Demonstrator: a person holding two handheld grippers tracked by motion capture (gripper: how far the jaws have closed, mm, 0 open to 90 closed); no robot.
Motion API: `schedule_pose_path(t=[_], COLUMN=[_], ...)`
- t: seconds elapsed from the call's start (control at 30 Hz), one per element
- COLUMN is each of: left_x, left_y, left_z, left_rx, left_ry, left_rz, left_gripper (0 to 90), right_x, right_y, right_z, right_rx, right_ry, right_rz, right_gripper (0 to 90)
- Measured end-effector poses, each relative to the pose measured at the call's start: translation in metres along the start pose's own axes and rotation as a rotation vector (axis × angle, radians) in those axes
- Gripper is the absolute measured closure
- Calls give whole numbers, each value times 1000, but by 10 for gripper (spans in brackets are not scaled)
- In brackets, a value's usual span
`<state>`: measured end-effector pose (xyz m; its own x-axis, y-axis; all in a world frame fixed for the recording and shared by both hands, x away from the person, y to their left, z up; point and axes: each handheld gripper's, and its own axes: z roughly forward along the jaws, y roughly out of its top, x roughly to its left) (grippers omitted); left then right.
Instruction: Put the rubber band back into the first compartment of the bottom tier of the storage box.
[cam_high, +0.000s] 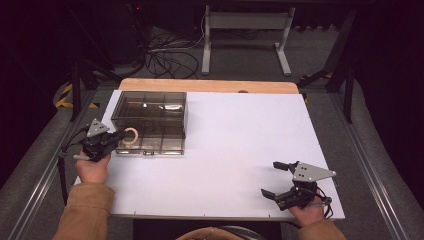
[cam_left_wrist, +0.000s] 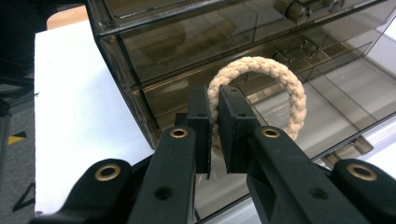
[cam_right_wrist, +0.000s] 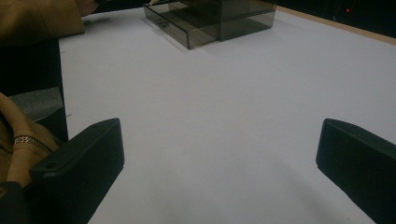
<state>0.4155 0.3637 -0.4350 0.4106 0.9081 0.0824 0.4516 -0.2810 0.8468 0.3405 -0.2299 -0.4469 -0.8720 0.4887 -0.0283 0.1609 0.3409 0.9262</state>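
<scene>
At the left edge of the white table (cam_high: 225, 150), the left gripper (cam_high: 121, 136) is clenched on a rope ring (cam_high: 131, 136). In the left gripper view its two black jaws pinch the left side of this braided, cream-coloured ring (cam_left_wrist: 261, 93), and the ring stands upright, its free part rising above the jaws. The ring is held at the front left corner of a smoky transparent drawer box (cam_high: 150, 120), just over its lowest drawer, which is pulled out a little toward the person. The box itself stands near the far left corner of the table. The middle of the table is bare white surface. Near the front right corner rests the right gripper (cam_high: 274, 179), released, with its jaws wide apart and nothing between them; they point toward the left side of the table.
</scene>
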Motion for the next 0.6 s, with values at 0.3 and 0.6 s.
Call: schedule_pose_path(t=[0.3, 0.6], left_x=[5, 6], left_y=[-9, -11], left_z=[3, 3], left_rx=[1, -4], left_ry=[17, 17], left_rz=[-19, -19], left_gripper=[834, 833], right_x=[0, 0], right_y=[0, 0], right_z=[0, 0], right_rx=[-1, -2], right_ry=[3, 3], right_rz=[1, 4], right_gripper=[18, 18])
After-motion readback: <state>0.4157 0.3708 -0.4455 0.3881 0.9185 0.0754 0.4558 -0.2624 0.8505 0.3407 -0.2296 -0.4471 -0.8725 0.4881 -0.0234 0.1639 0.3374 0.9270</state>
